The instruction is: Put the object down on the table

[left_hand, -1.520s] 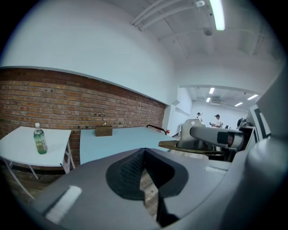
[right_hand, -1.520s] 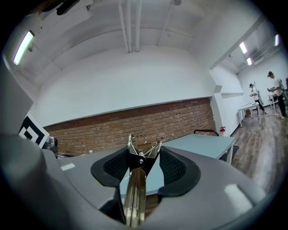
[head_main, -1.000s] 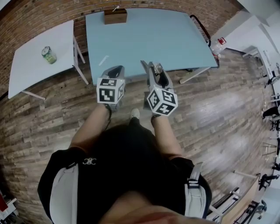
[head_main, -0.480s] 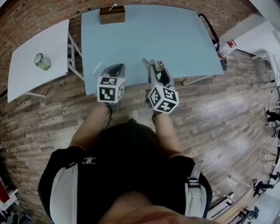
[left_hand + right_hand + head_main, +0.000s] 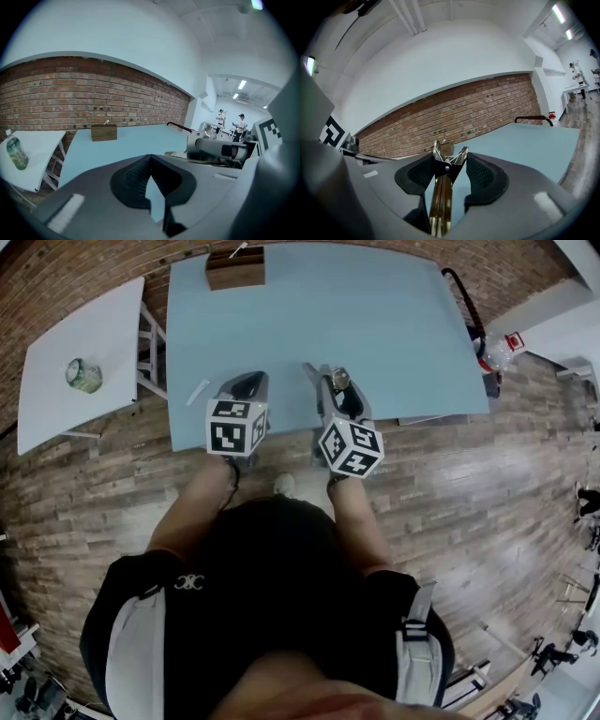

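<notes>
- The left tool (image 5: 150, 161) is hovering at the near edge of the blue desk (image 5: 375, 324), its jaws pressed together on nothing.
- The right tool (image 5: 449, 165) is pinching a metal clip (image 5: 440, 201) between its pads, holding it in the air just over that same near edge.
- The clip is not resting on the desk yet, so the putting-down is seemingly only beginning.
- The next move is calling for lowering the right tool until the clip meets bare desk, then spreading the jaws.
- A wooden box (image 5: 234, 268) is sitting at the far edge, well apart.
</notes>
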`<state>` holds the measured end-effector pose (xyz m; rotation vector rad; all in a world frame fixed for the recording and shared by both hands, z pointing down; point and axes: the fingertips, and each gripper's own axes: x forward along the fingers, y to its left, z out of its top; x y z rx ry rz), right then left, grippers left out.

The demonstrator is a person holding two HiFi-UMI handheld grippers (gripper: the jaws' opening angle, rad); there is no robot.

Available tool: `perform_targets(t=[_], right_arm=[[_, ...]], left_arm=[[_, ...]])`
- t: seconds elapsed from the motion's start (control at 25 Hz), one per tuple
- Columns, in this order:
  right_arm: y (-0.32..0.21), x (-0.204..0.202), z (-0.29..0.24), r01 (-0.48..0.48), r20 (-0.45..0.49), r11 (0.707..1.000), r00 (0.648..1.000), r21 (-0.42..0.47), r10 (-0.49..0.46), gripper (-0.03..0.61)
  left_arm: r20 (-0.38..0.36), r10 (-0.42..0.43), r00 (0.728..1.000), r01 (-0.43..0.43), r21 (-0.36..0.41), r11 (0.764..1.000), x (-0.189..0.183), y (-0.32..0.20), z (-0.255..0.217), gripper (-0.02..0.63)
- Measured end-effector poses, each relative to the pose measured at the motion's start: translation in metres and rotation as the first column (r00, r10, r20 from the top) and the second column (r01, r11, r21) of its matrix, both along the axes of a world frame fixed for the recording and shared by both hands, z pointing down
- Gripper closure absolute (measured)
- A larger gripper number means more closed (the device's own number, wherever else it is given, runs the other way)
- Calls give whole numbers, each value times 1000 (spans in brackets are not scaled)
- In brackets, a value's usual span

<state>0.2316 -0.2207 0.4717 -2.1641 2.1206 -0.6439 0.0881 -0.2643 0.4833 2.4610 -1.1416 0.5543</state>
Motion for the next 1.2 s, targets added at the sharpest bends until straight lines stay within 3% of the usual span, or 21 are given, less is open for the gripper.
perform_targets(t=[0.36, 0.68, 0.96, 1.2], right_arm=[[-24, 10, 25, 106, 0, 993, 994, -54, -106, 356], [-45, -10, 51, 187, 24, 978, 982, -97, -185, 356], [-57, -26, 79, 217, 25, 962, 976, -163, -215, 356], [-62, -28, 108, 187, 31, 955, 982, -231, -185, 356]], left_arm=[[20, -84, 996, 84, -32, 996, 10, -16, 14, 614], [54, -144, 988, 147, -50, 988, -14, -21, 25, 614], [82, -133, 988, 140, -87, 986, -29, -22, 51, 614], [88, -98, 991, 108, -110, 988, -34, -28, 64, 614]])
